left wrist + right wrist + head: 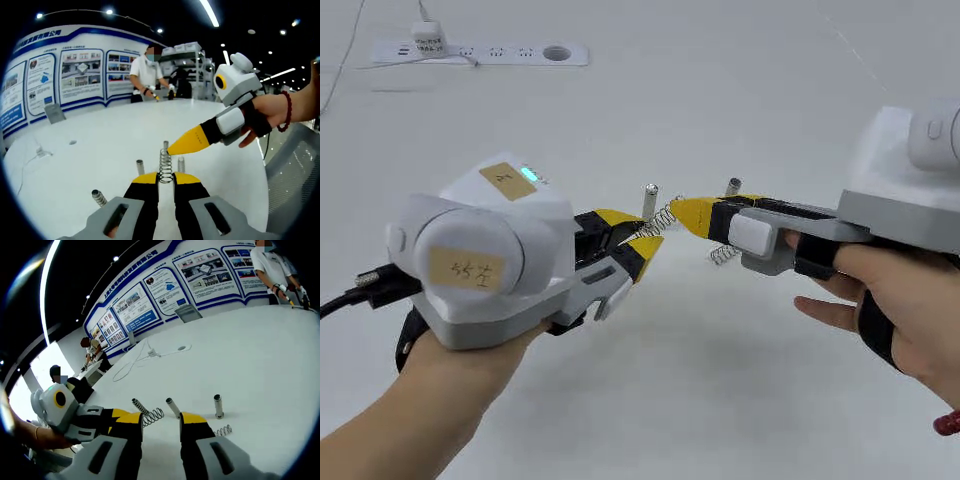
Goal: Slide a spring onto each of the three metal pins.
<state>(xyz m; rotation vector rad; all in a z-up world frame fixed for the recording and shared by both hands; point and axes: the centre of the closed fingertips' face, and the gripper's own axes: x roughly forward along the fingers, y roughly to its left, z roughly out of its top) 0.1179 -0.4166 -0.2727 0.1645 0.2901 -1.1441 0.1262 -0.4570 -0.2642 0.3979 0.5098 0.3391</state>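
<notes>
My left gripper (165,179) pinches a spring (165,162) just before the pin (650,200); my right gripper (161,420), beside that pin, jaws parted, grips nothing.

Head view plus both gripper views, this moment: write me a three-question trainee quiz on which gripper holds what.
1. True or false: the left gripper has a spring clamped between its jaws.
2. Fill in: the right gripper has its jaws ____, with nothing gripped between them.
3. Where is the loose spring? A) lying on the table; B) held in the right gripper; C) in a bowl.

Key: 1 true; 2 open; 3 A.
</notes>
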